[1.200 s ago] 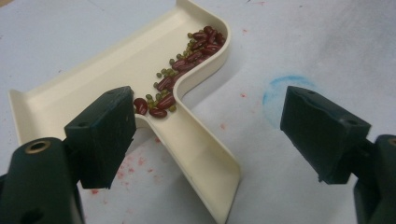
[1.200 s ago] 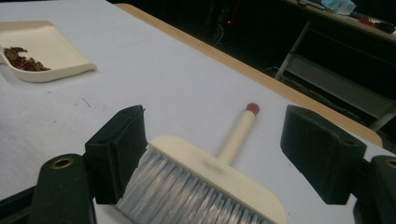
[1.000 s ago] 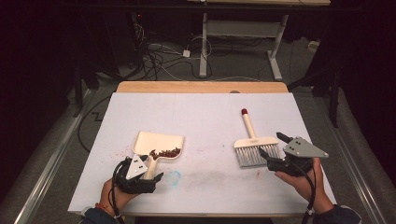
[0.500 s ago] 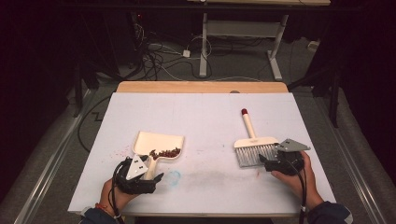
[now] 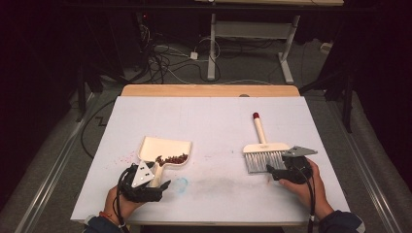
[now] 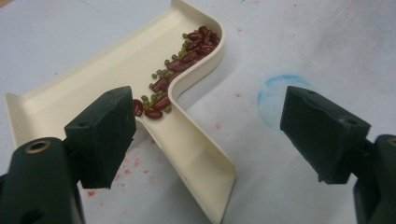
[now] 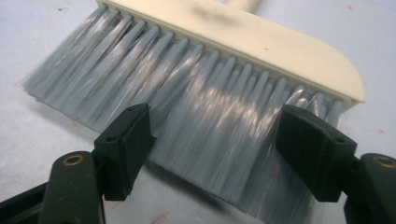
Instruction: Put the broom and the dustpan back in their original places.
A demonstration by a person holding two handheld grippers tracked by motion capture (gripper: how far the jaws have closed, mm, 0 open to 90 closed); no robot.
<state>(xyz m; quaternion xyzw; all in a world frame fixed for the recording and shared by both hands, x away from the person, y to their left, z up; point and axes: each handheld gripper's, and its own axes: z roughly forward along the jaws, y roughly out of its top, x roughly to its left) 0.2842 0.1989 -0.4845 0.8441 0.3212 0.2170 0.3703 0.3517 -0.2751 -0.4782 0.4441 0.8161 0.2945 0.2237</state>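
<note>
A cream dustpan (image 5: 165, 147) lies at the table's front left with red and green beans (image 5: 171, 158) piled against its back wall (image 6: 187, 56). My left gripper (image 5: 153, 178) is open, and the pan's handle (image 6: 201, 163) runs between its jaws, nearer the left one. At the front right lies a cream brush (image 5: 266, 147) with grey bristles (image 7: 187, 107) and a red-tipped handle pointing away. My right gripper (image 5: 273, 171) sits low at the bristles' right end. Its jaws have just been closing a little and stand open (image 7: 224, 144), bristle tips between them, pads not pressing.
A faint blue ring (image 5: 180, 184) is drawn on the white table sheet (image 5: 209, 121) just right of the pan's handle, with small red specks around. A wooden strip (image 5: 209, 91) edges the far side. Cables and a desk frame stand on the floor beyond.
My right gripper has come down and moved left, from beside the brush to the bristles' edge. The left gripper, dustpan and brush have stayed put.
</note>
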